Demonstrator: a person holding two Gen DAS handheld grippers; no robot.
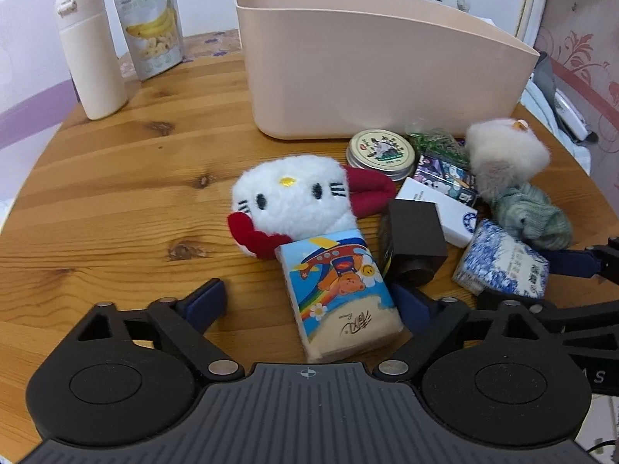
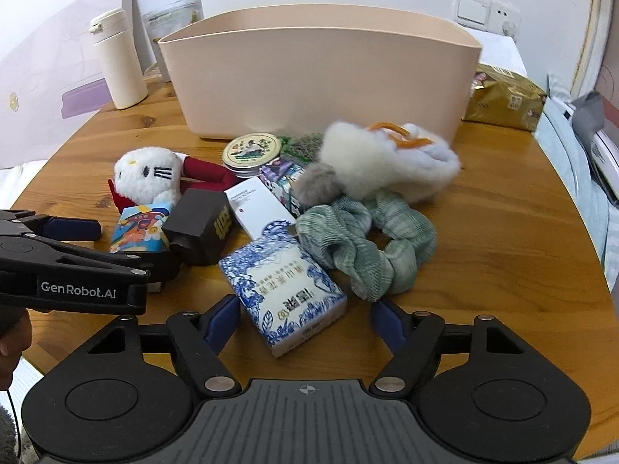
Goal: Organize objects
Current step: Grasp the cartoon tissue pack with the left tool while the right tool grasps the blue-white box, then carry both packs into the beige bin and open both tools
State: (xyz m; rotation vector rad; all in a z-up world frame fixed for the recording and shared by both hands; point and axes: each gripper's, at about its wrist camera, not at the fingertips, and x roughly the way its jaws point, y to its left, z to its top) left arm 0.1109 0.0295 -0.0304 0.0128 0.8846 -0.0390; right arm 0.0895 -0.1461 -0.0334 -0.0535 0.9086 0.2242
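A cartoon tissue pack (image 1: 340,294) lies on the wooden table between the fingers of my left gripper (image 1: 307,301), which is open, with a clear gap on its left side. A blue-and-white tissue pack (image 2: 282,290) lies between the fingers of my right gripper (image 2: 307,319), also open, with its right pad well clear of the pack. Behind them are piled a white cat plush (image 1: 294,197), a black box (image 1: 418,232), a white box (image 1: 452,216), a round tin (image 1: 381,150), a green scrunchie (image 2: 367,239) and a fluffy white scrunchie (image 2: 387,166). A beige bin (image 2: 309,77) stands behind the pile.
A cream bottle (image 1: 91,54) and a banana-chip pouch (image 1: 154,27) stand at the back left. A gold packet (image 2: 503,100) lies right of the bin. The round table's edge curves close on both sides, and bare wood (image 1: 116,193) shows at the left.
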